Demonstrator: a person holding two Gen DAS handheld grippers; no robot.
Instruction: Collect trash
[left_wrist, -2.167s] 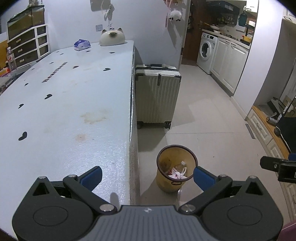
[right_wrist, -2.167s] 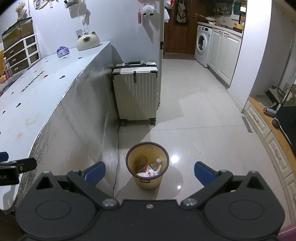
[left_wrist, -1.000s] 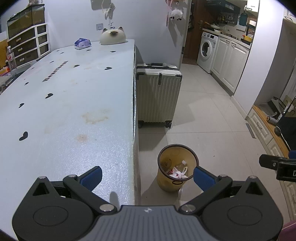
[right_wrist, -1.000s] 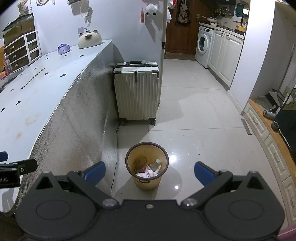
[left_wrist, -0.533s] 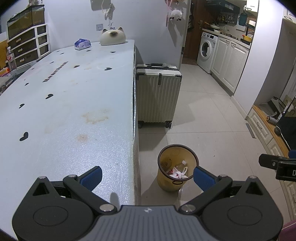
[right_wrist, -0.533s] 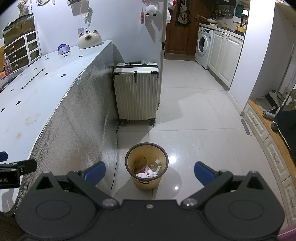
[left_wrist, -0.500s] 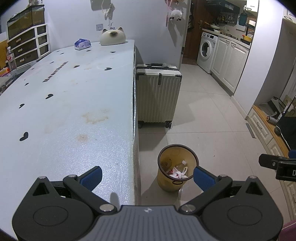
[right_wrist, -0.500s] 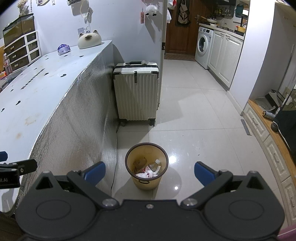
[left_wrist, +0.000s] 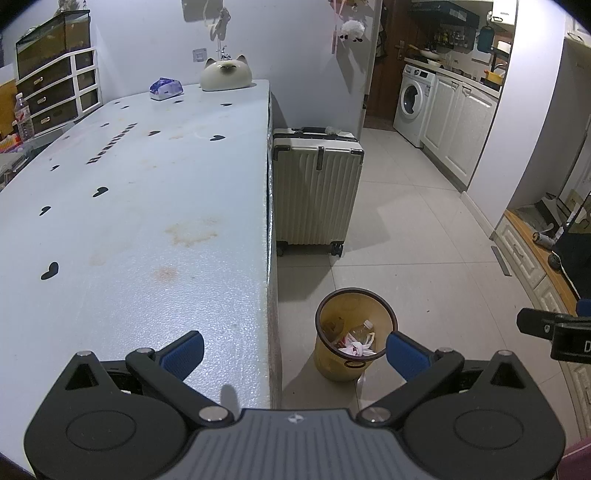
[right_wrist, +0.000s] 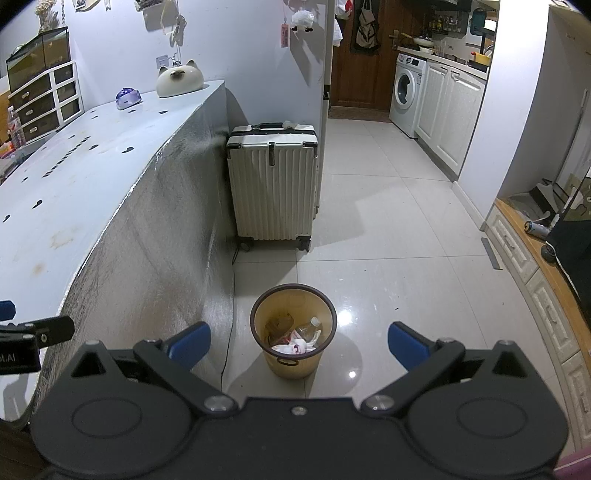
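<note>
Fingers (left_wrist: 183, 350) of the left gripper (left_wrist: 293, 349) are spread wide and hold nothing; the same holds for the right gripper (right_wrist: 299, 341).

Left wrist view: the gripper hangs over the near right edge of the tabletop (left_wrist: 129, 229). The surface is bare of loose rubbish; only stains, printed heart marks, a cat-shaped ornament (left_wrist: 226, 73) and a small wrapped packet (left_wrist: 166, 88) at the far end are seen. On the floor just right of the tabletop stands the trash bin (left_wrist: 352, 369), containing a plastic bottle (left_wrist: 361, 331) and crumpled wrappers (left_wrist: 356, 347). A white suitcase (left_wrist: 317, 192) stands beyond it. The tip of the right gripper shows at the right margin.

Right wrist view: the gripper is off the tabletop, above the floor, with the trash bin (right_wrist: 293, 332) centred between its fingers (right_wrist: 406, 345) but well below them. The foil-clad side of the tabletop and a cable running down to the floor are shown here and not in the left view. A can (right_wrist: 535, 229) lies on the wooden ledge at far right.

Assessment: collection appears complete or nearly so, since the rubbish in sight is inside the bin. To do the present step well, sweep both cameras across the tabletop and floor for missed items before closing out, keeping the fingers spread and clear of the tabletop edge. Whether the packet or the can counts as trash cannot be determined.
</note>
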